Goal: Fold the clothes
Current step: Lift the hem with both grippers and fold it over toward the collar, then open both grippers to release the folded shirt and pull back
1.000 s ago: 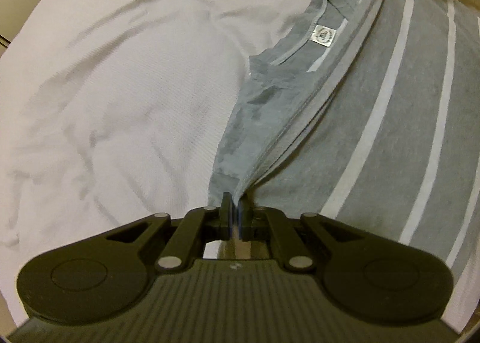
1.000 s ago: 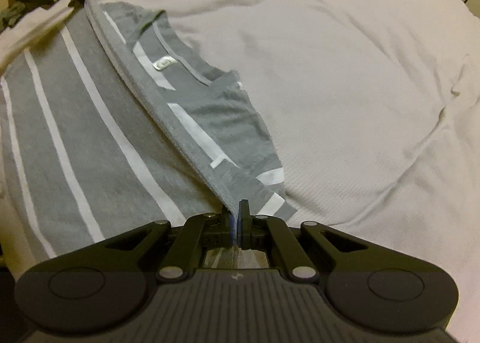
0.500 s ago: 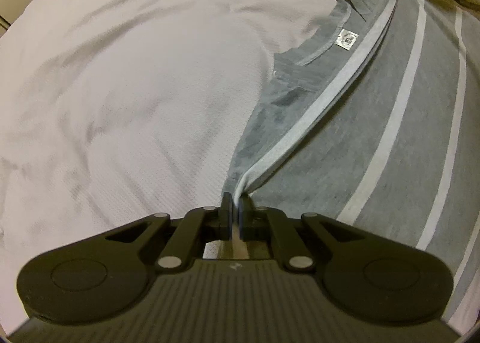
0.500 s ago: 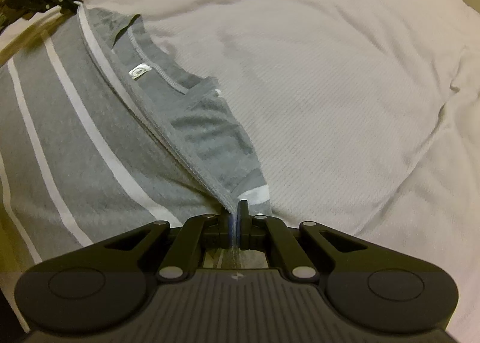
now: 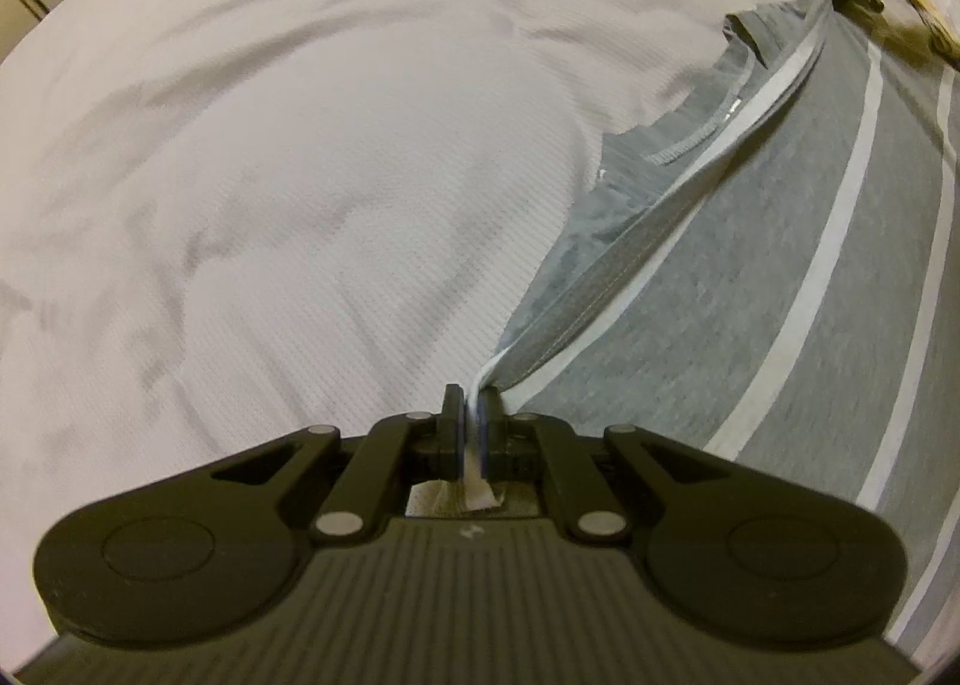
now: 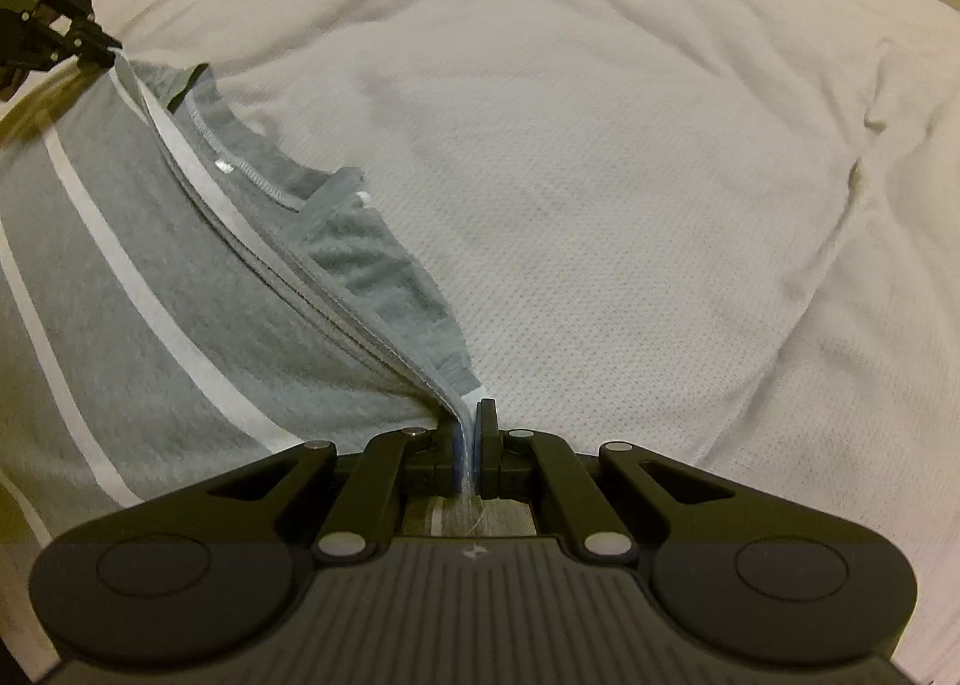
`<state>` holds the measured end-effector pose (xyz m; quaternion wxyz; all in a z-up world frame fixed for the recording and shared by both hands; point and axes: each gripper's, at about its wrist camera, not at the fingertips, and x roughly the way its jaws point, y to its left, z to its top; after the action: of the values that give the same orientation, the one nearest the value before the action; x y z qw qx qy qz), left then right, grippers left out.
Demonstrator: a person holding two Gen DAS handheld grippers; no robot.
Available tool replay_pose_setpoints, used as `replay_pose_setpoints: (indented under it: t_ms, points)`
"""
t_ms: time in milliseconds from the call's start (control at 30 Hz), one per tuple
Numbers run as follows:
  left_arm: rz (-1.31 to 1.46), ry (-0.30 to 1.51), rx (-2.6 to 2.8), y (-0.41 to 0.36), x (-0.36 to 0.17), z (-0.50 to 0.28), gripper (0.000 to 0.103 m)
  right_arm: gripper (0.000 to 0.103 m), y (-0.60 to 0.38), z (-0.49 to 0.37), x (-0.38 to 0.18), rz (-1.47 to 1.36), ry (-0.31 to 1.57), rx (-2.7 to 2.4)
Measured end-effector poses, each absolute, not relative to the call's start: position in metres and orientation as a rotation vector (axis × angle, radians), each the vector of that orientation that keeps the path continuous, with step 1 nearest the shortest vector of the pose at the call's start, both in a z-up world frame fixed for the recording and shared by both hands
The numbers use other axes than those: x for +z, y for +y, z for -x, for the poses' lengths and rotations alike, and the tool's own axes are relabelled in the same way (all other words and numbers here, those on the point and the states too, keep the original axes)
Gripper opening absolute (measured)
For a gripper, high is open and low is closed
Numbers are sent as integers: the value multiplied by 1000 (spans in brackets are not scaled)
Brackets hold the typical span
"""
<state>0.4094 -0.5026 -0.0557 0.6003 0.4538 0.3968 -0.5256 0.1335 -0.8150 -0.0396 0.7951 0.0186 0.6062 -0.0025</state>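
Both grippers, left (image 5: 471,422) and right (image 6: 470,432), are clamped on the hem of the striped shirt (image 6: 138,319), held taut over the white sheet (image 6: 630,193) so the fold lands straight

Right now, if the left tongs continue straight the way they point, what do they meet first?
Probably the white bedsheet just ahead. The left tongs, shut on the grey striped shirt hem, point steeply down at the sheet; the depth is unclear.
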Motion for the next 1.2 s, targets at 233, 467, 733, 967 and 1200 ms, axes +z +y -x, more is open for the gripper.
replay_pose_setpoints:
  t_ms: [233,467,733,967,1200]
  points:
    - [-1007,923,-1125,-506,-57,-429,5,4,-826,-133,-40,-77,1270,-79]
    - [-942,913,-1063,-492,-45,-440,6,28,-830,-122,-35,-62,1199,-238]
    - [-872,920,-1137,-484,-31,-421,9,28,-828,-102,-11,-177,1112,-351]
    - [-919,950,-1346,-517,-58,-368,10,26,-760,-125,-27,-184,1160,-60]
    - [-849,875,-1178,-542,-70,-397,13,23,-761,-175,-65,-94,1156,-63]
